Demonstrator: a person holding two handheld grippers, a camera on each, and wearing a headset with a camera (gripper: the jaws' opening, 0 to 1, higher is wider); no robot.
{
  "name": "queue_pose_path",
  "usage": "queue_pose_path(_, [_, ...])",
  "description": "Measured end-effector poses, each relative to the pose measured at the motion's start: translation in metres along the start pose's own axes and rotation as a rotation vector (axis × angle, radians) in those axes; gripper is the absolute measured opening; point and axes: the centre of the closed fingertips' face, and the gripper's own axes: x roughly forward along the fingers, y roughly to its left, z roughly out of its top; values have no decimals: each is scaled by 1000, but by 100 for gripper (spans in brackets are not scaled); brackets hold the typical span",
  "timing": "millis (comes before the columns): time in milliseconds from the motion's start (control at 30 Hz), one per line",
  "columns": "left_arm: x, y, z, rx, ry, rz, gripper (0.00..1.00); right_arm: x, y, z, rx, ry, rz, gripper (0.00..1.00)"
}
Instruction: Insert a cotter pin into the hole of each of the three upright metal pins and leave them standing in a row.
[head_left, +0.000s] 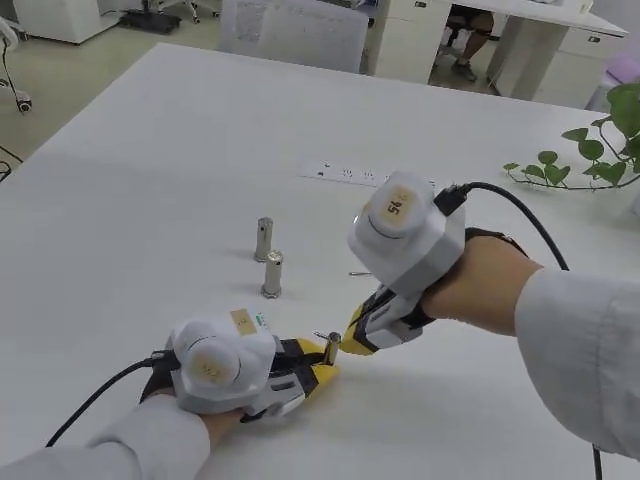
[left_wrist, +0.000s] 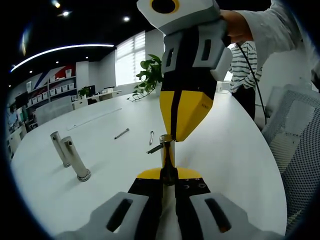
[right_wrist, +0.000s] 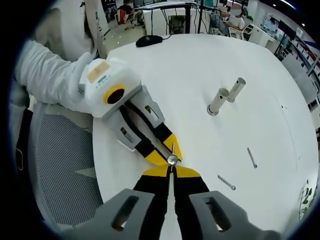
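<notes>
One metal pin (head_left: 331, 347) sits clamped in left gripper (head_left: 322, 366) so right gripper (head_left: 350, 344), pinching the cotter pin (head_left: 322, 336), can thread it.

Held metal pin (left_wrist: 166, 150): lower shaft buried between the jaws of the left gripper (left_wrist: 167, 176). Cotter pin (left_wrist: 154, 148) — its right end is lost behind the pin's head, where the tips of the right gripper (left_wrist: 176, 136) close; in the head view it is too small to tell whether it passes through the hole. Far right, a plant (head_left: 590, 150) — cut off by the picture's edge.
</notes>
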Motion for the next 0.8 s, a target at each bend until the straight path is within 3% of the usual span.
queue_pose_path(800, [0, 1, -1, 1, -1, -1, 6, -4, 6, 2, 12, -13, 9, 10])
